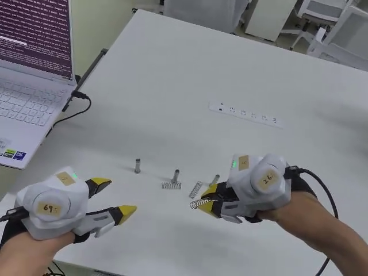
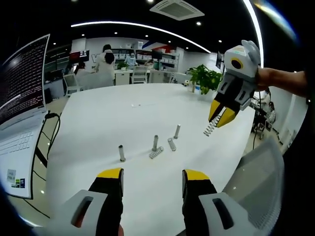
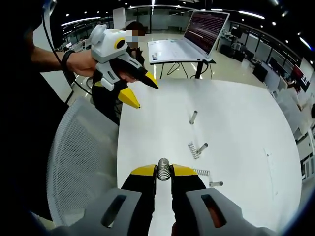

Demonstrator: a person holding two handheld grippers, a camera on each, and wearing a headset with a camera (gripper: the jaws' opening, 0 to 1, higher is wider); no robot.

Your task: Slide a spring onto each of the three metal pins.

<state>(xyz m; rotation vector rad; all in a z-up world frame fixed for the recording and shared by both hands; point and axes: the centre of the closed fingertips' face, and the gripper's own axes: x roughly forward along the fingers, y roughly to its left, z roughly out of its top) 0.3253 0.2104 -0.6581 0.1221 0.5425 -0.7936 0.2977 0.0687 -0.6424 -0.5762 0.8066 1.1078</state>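
Left gripper (image 2: 153, 175) hangs parted over white table (image 2: 123, 113) in open office (image 2: 142, 59).

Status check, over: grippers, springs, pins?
Left gripper open, empty. Right gripper shut on one spring, held above table. Three pins bare; two loose springs lying beside them. Nothing blocking the pins.

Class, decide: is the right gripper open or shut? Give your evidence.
Shut on a spring. In the right gripper view, the right gripper pinches the coil between its yellow tips.
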